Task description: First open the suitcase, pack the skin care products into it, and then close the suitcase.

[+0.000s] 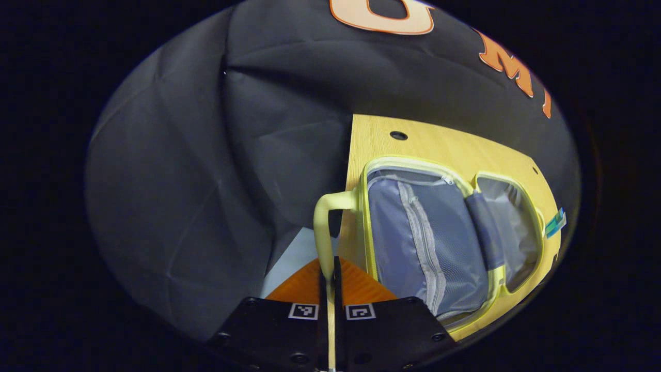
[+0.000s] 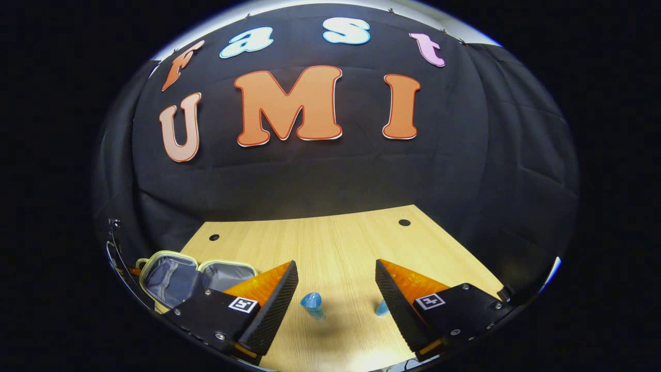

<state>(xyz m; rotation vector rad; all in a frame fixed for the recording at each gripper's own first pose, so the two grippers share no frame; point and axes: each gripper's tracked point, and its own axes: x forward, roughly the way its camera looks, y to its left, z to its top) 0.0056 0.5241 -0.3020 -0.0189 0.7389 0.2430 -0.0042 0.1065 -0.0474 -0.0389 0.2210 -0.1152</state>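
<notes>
Suitcase (image 1: 444, 232) is the reference here. It lies open flat on the wooden table (image 1: 413, 139), both halves face up, yellow rim all round. The near half has a grey zipped mesh liner, the far half a plain grey liner; a grey strap crosses the hinge between them. I see nothing packed in either half. Its long axis runs across both halves, away from my left gripper (image 1: 330, 274).

The left gripper's fingers are nearly together, clamped on the suitcase's pale yellow handle (image 1: 325, 232), which sticks out off the table edge.

My right gripper (image 2: 335, 289) hangs spread wide over the table, right of the suitcase. A blue bottle (image 2: 312, 305) stands between its fingers, touching neither. A second blue item (image 2: 382, 308) peeks out beside the right finger, probably another bottle, mostly hidden.
</notes>
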